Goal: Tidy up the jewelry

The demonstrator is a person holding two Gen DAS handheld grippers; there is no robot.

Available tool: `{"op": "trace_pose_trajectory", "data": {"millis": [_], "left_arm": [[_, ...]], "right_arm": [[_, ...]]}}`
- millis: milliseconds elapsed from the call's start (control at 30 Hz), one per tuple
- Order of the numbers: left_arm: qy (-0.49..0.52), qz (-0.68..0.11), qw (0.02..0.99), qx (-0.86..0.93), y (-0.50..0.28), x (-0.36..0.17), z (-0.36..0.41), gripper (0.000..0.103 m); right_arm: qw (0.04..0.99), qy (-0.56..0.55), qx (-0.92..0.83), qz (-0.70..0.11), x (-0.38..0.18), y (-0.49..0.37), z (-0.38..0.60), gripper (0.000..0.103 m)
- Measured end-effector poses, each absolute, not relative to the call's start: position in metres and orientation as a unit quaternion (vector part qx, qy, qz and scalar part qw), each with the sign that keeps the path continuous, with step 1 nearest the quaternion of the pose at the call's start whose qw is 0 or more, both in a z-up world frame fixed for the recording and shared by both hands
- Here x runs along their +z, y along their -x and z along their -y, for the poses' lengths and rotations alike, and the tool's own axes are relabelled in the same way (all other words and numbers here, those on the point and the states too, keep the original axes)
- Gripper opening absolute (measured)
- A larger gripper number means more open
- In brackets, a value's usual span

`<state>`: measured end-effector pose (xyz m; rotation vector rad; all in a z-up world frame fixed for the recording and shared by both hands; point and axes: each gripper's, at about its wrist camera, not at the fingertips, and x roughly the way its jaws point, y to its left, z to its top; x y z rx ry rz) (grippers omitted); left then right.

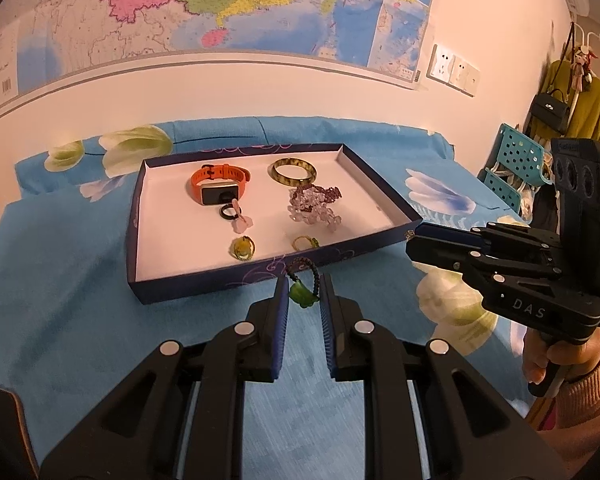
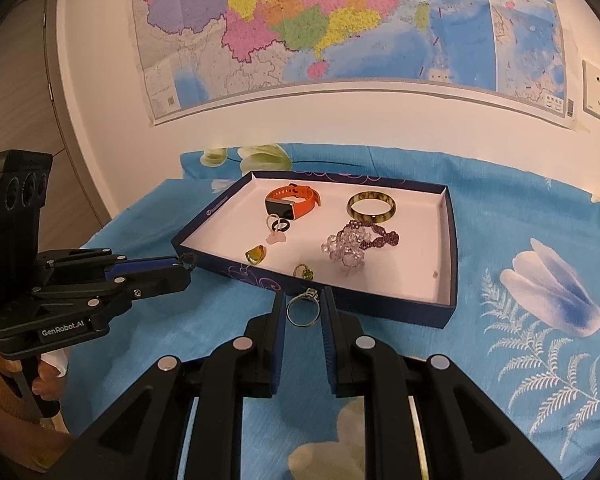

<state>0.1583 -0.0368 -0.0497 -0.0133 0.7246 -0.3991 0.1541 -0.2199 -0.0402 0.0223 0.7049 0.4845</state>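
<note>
A: Left wrist view first. My left gripper (image 1: 303,292) has its jaws clamped on a dark beaded cord with a green pendant (image 1: 300,295), held just short of the near wall of the navy tray (image 1: 204,280). I read that as poised for a drop over the rim.

B: Contents, left to right?

A: Orange watch (image 1: 217,186) with a black ring (image 1: 228,213) beside it, an amber stone (image 1: 242,247) nearer me, then the mottled bangle (image 1: 293,171), the purple bead cluster (image 1: 314,204) and a small gold ring (image 1: 305,242). They lie apart, probably to avoid tangles.

B: And the right?

A: The right gripper (image 2: 303,308) has its jaws closed on a silver ring (image 2: 303,311), stone uppermost, also just outside the near wall. The tray sits on a blue floral cloth (image 2: 520,360). Both pieces are not yet set down.
</note>
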Motion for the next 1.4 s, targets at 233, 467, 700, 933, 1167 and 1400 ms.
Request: {"op": "trace_pose_trajectory", "data": {"millis": [233,467,700,933,1167,1400], "left_arm": [[0.006,-0.35,0.917,-0.191,-0.166,-0.046,0.037,0.016],[0.006,-0.349,0.918,-0.189,-0.17,-0.046,0.038,0.016],[0.007,-0.349,0.918,-0.188,-0.176,-0.045,0.037,0.016],[0.008,-0.35,0.919,-0.183,-0.184,-0.044,0.036,0.016],[0.008,-0.348,0.92,-0.177,-0.189,-0.044,0.035,0.016],[0.008,-0.35,0.92,-0.175,-0.193,-0.045,0.035,0.016]], "right_arm": [[0.912,-0.005,0.235,-0.336,-0.037,-0.16,0.218,0.016],[0.913,-0.007,0.234,-0.335,-0.036,-0.165,0.218,0.016],[0.914,-0.008,0.234,-0.333,-0.033,-0.172,0.217,0.016],[0.914,-0.007,0.234,-0.331,-0.031,-0.176,0.218,0.016],[0.913,-0.009,0.235,-0.333,-0.031,-0.184,0.218,0.016],[0.914,-0.01,0.233,-0.332,-0.031,-0.186,0.217,0.016]]}}
